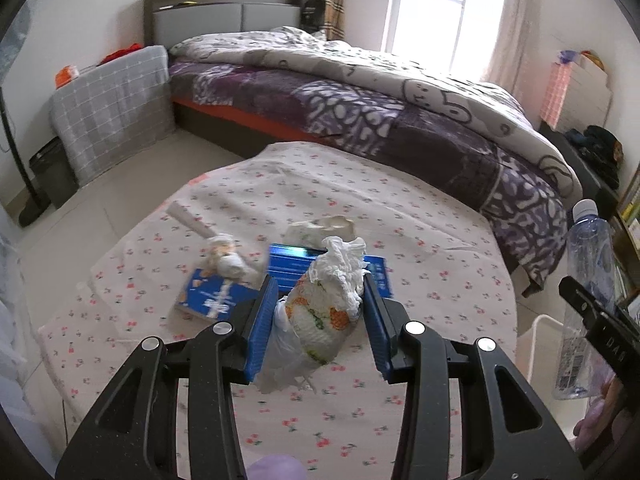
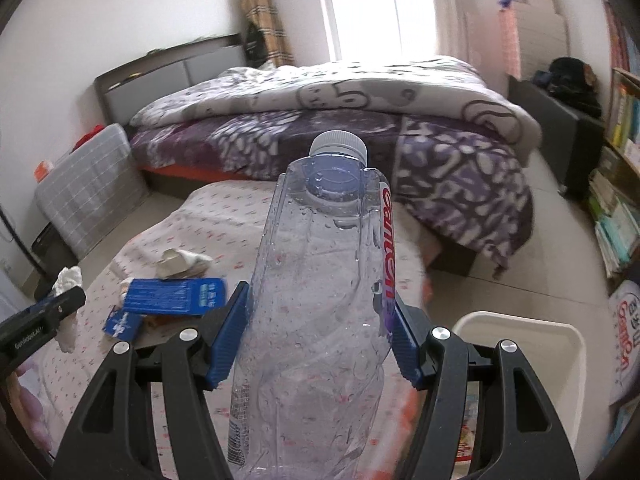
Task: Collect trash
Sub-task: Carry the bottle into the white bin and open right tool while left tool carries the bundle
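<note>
1. Left gripper (image 1: 320,300): its blue ribbed fingers (image 1: 262,326) are clenched on a crumpled wad of white tissue and printed plastic wrapper (image 1: 324,312), held above the surface draped in a pale cherry-print cloth (image 1: 420,240).
2. Right gripper (image 2: 320,332): its fingers (image 2: 228,340) are grasping a clear, empty plastic water bottle with a white cap and red label (image 2: 320,280) around its body, cap pointing away from the camera.
3. Receptacle: a white rectangular plastic bin (image 2: 560,340) stands just beside the surface, to the right of the bottle.
4. Trash not yet collected: a crumpled beige paper scrap (image 1: 320,228), a second white tissue ball (image 1: 228,260) and two blue flat cartons (image 1: 216,296) lie on the cloth.
5. Handling, wad: judged light, soft and compressible; grasp across its bulk, since loose tissue edges may tear or slip free.
6. Handling, bottle: judged light, thin-walled and slippery with droplets inside; a mid-body hold suits it, though firm pressure would probably dent the wall.
</note>
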Demonstrator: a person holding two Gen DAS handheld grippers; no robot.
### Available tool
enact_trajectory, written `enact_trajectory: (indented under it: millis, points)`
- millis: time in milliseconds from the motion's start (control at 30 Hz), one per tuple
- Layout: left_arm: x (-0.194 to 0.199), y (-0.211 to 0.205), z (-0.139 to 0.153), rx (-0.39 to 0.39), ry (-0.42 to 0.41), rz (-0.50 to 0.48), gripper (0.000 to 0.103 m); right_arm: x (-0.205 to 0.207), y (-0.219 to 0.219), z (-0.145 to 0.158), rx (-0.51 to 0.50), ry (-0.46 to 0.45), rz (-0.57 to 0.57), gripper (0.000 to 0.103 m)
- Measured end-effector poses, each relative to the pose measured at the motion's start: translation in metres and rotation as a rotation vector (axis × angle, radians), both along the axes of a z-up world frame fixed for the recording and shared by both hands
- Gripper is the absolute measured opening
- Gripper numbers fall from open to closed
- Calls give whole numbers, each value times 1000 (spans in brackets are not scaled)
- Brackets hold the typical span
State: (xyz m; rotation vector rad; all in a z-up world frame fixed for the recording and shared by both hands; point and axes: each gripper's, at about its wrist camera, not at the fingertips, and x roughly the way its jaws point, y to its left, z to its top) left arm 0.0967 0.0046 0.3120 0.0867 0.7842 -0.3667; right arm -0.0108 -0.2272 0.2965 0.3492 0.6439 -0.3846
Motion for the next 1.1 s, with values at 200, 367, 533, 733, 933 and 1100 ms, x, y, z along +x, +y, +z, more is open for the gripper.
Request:
enact_trajectory:
  millis: [200,367,533,733,933,1100]
  points:
    - [-17,-36,-3,4,-17,-73,40,-20,-29,0,17,9,-75,63]
    - [-29,-63,-8,18,-16,-131,40,-39,-58,-4,39,29,-156,63]
    - [-42,-89,-15,39,-15,-186,40,-60,-83,-8,64,50,-228,63]
    - [-60,-116,-23,61,-15,-249,40,-85,-113,-12,81,68,-301,63]
    - [-79,-143,-31,79,-5,-311,40,-107,-134,-16,100,92,-356,64]
    - [-98,-166,-35,92,-3,-370,40,-123,-148,-21,105,130,-386,67]
